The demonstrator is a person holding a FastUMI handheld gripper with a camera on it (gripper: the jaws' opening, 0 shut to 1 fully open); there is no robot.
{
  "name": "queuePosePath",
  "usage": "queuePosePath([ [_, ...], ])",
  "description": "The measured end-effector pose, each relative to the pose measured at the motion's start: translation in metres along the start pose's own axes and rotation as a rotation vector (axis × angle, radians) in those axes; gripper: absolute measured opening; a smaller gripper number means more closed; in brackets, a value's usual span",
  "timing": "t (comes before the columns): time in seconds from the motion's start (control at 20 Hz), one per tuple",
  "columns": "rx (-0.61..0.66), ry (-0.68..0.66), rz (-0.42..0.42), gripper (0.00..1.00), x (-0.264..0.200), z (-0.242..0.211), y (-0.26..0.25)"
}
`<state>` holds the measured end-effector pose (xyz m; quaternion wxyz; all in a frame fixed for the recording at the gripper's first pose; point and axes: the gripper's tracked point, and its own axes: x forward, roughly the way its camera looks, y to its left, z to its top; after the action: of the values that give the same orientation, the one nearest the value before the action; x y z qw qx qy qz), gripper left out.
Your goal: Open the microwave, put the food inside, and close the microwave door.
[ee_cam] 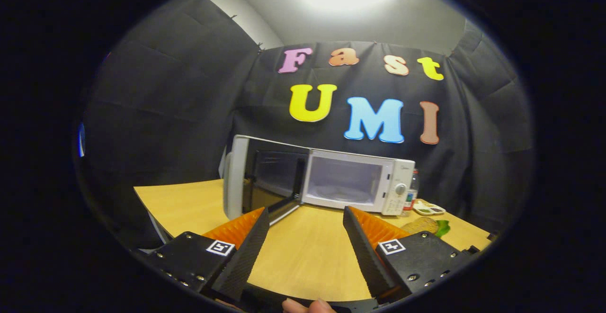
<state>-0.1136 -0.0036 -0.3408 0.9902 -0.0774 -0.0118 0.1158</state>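
A white microwave [395, 185] stands at the back of the wooden table [303, 256], beyond my fingers. Its door [265, 180] is swung wide open to the left, and the lit cavity [343, 180] with a round turntable shows inside. The food, a brown bread-like piece with a green leaf [423, 226], lies on the table to the right of the microwave, just past my right finger. My gripper [307, 211] is open above the table in front of the microwave, with nothing between its fingers.
A small white dish with bits of food [428, 207] and a clear bottle [413, 185] stand next to the microwave's right side. The table's left edge [151, 204] runs off toward the black cloth wall. A person's fingertip [307, 306] shows behind the gripper.
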Motion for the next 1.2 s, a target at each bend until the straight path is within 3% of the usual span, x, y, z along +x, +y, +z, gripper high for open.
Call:
queuePosePath([
  [0.3,0.03,0.055,-0.25,0.95,-0.026,-0.043,-0.121],
  [0.5,0.121,0.069,-0.34,0.95,-0.032,-0.065,-0.165],
  [0.8,0.431,0.096,-0.297,0.95,-0.001,-0.094,-0.176],
  [1.1,0.621,0.127,-0.23,0.97,0.034,-0.107,-0.174],
  [1.15,0.632,0.138,-0.235,0.91,0.037,-0.109,-0.177],
  [1.2,0.656,0.125,-0.232,0.73,0.037,-0.104,-0.178],
])
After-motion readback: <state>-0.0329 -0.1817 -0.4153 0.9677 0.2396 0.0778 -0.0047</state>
